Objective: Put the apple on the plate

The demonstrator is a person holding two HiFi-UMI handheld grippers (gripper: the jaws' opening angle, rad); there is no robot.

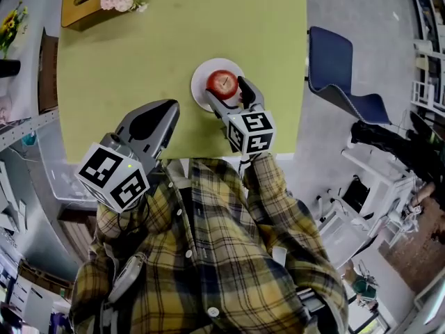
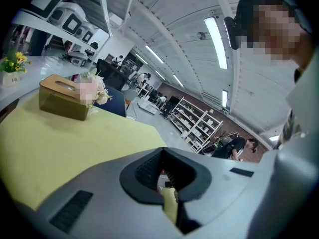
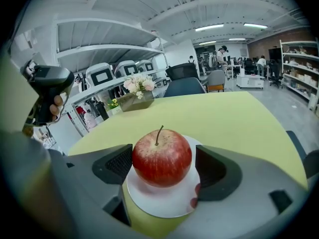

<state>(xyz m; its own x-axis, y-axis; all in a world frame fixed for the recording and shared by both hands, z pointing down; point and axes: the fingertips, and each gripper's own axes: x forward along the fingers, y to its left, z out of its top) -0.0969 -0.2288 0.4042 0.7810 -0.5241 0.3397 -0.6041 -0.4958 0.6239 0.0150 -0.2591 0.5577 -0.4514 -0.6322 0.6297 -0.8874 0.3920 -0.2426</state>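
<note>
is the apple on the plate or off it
On it: the apple rests upright on the white plate, stem pointing up.

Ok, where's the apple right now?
In the head view the apple sits on the white plate, slightly right of the table's middle, between the open jaws of the right hand-held gripper.

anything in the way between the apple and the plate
Nothing visible is in the way: the apple already sits on the white plate, with nothing between them. The right claw straddles it, jaws apart, with a gap at the right jaw.
</note>
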